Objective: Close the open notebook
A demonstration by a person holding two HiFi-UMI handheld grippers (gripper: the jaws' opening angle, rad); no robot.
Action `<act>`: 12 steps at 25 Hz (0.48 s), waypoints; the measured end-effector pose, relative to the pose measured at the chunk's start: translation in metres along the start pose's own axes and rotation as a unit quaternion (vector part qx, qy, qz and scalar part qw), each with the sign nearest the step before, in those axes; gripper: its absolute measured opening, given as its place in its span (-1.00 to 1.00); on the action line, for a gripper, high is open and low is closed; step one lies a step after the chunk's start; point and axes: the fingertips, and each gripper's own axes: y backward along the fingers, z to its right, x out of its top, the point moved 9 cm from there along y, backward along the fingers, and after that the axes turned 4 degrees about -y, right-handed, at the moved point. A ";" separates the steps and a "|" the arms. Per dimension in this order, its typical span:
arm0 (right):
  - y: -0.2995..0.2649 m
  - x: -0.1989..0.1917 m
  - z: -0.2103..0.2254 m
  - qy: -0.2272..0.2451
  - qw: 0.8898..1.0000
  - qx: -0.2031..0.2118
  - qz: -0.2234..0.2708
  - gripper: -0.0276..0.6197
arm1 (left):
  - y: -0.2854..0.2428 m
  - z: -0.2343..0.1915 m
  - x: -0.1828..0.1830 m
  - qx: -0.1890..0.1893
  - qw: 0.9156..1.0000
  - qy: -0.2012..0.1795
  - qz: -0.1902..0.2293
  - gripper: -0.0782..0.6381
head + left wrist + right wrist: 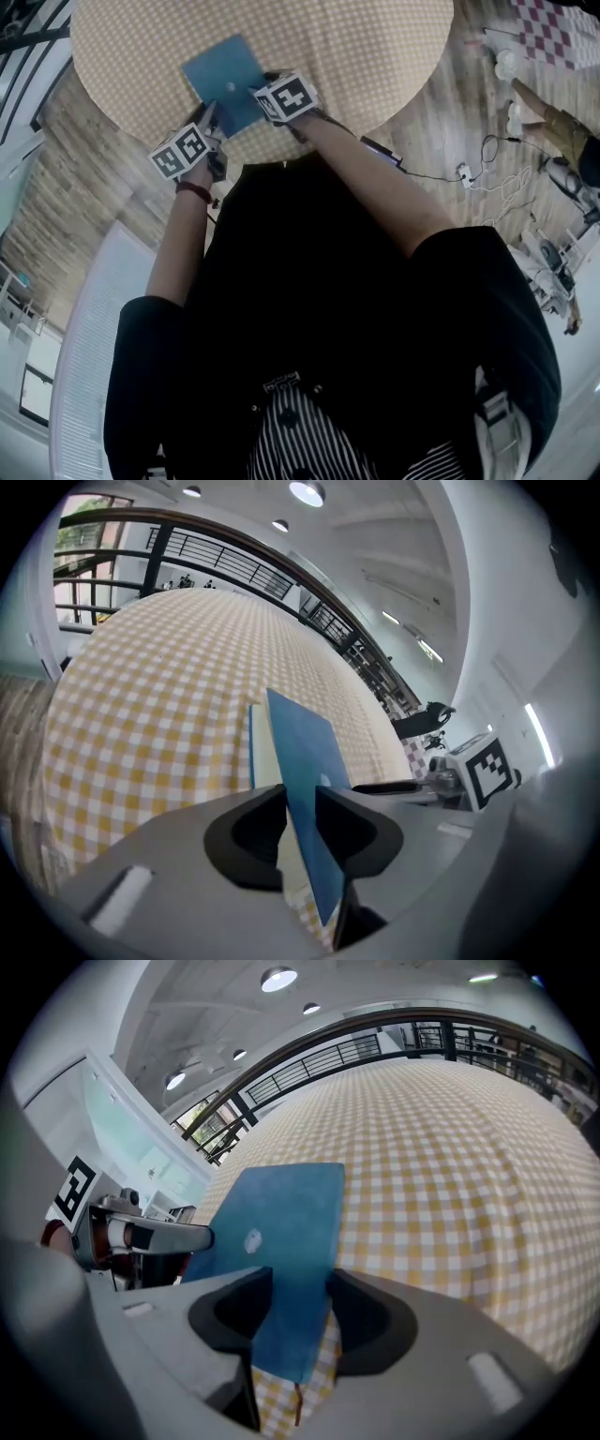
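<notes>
A blue notebook [225, 82] lies on the round table with the yellow checked cloth [375, 56]. In the left gripper view its blue cover [309, 761] stands edge-on, lifted off the cream pages [265, 752]. The cover runs between the jaws of my left gripper [298, 803], which stand a little apart from it. My left gripper [211, 117] is at the notebook's near left edge. My right gripper [265, 91] is at its near right corner. There its jaws [300, 1288] stand apart over the blue cover [281, 1222], with a brown ribbon end [295, 1412] below.
The table's near edge runs just under both grippers. Wooden floor surrounds the table, with cables and a power strip [464, 173] at the right. A red checked cloth [548, 28] lies at the far right. A railing [234, 555] runs behind the table.
</notes>
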 end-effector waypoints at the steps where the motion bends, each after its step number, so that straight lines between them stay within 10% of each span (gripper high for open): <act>1: 0.000 0.000 0.000 -0.001 1.000 0.001 0.000 -0.33 | 0.002 0.001 0.002 -0.007 1.000 0.003 0.004 -0.50; 12: 0.006 0.000 0.004 -0.017 1.000 0.019 0.001 -0.33 | 0.004 0.030 0.009 -0.037 0.999 0.020 0.022 -0.68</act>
